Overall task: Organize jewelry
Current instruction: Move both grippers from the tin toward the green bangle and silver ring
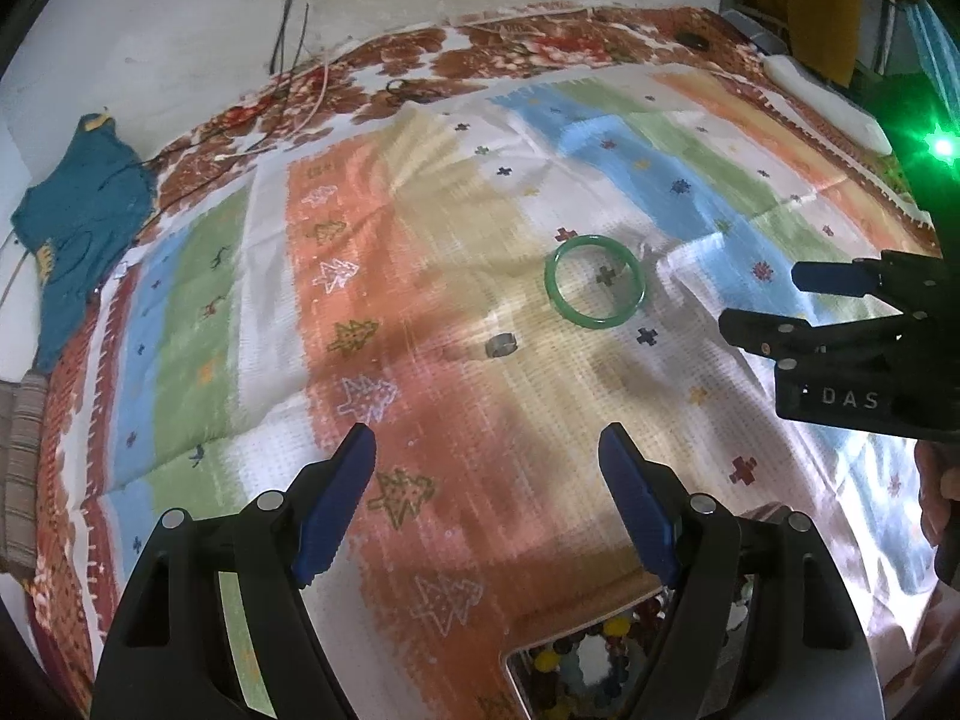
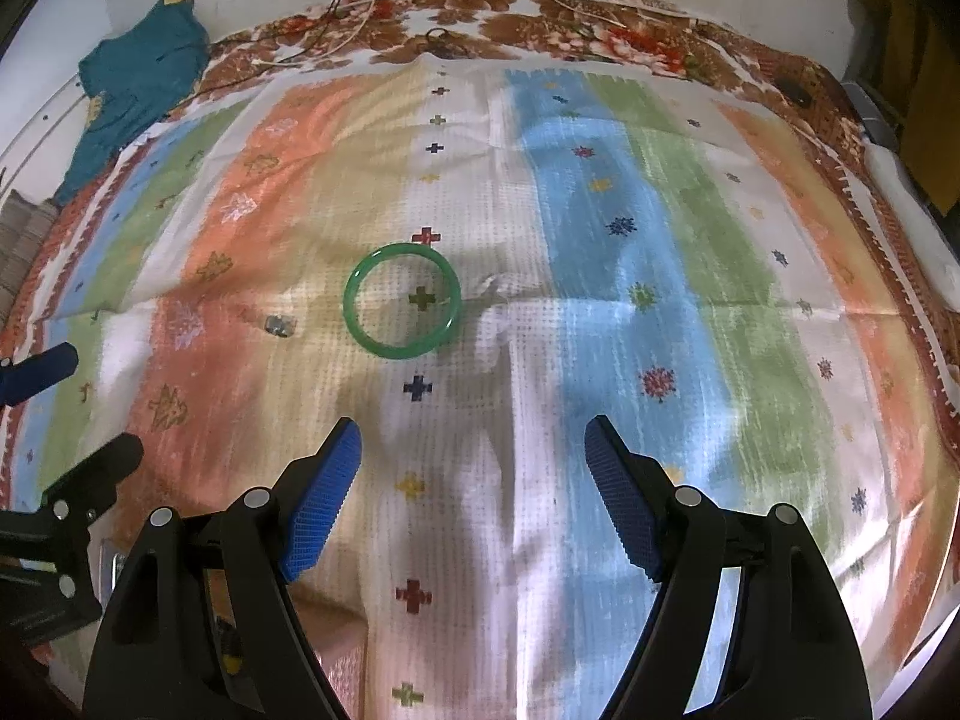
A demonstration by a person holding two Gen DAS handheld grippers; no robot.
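A green bangle lies flat on the striped cloth; it also shows in the right wrist view. A small silver ring lies to its left, also seen in the right wrist view. My left gripper is open and empty, hovering short of the ring. My right gripper is open and empty, short of the bangle; it shows at the right edge of the left wrist view. A metal box holding colourful bead bracelets sits below the left gripper.
A striped cloth covers a floral bedspread. A teal garment lies at the far left. Cables hang on the wall behind. A white object lies at the far right edge.
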